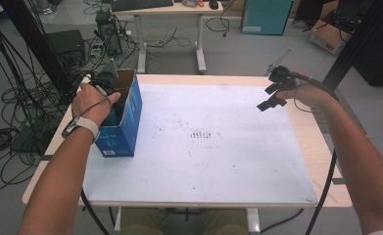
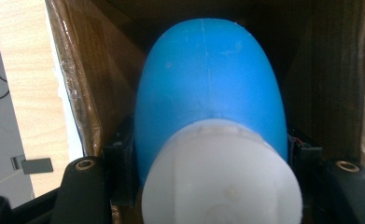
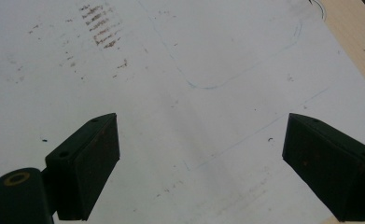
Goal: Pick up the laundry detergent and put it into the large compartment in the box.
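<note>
Left gripper (image 1: 108, 81) sits inside the box (image 1: 125, 129), clamped on a blue bottle (image 2: 210, 88); right gripper (image 3: 201, 163) hovers wide open over the white mat (image 1: 203, 147).

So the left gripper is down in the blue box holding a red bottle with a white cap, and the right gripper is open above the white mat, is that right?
Almost. The bottle is blue, not red, as the left gripper view shows. The rest holds: the left gripper is down in the blue box, its jaws closed on the bottle with the white cap, and the right gripper is open above the white mat.
</note>
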Available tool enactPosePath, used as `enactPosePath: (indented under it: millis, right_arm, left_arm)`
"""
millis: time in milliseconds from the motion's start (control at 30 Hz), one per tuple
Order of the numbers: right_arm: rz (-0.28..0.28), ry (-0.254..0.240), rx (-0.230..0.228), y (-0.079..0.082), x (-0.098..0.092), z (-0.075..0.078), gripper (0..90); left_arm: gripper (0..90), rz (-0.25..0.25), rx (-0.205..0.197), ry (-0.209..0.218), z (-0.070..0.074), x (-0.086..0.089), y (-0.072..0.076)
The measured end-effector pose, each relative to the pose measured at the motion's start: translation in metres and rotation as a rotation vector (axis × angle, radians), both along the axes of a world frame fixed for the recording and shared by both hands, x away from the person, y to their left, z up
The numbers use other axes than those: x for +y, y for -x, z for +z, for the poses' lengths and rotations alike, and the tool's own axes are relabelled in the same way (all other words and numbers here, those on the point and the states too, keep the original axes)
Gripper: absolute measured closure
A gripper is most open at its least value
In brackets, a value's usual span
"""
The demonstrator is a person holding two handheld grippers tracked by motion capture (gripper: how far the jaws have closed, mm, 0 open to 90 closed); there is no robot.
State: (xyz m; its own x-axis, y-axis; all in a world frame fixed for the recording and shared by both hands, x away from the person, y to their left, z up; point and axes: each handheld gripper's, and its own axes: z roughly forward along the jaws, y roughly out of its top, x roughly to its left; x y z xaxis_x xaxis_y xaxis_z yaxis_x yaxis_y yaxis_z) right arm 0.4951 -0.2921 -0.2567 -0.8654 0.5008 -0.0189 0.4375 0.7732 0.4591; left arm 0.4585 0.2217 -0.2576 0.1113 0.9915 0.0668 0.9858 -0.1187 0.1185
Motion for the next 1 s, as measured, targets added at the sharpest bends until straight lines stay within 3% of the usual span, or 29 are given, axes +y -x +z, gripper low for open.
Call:
enactPosePath:
  millis: [1000]
  right_arm:
    - [0.001, -0.001, 0.000, 0.0003, 0.0002, 0.0002, 11.0]
  left_arm:
    - [37.5, 0.007, -0.007, 0.005, -0.0004, 0.0009, 0.0005]
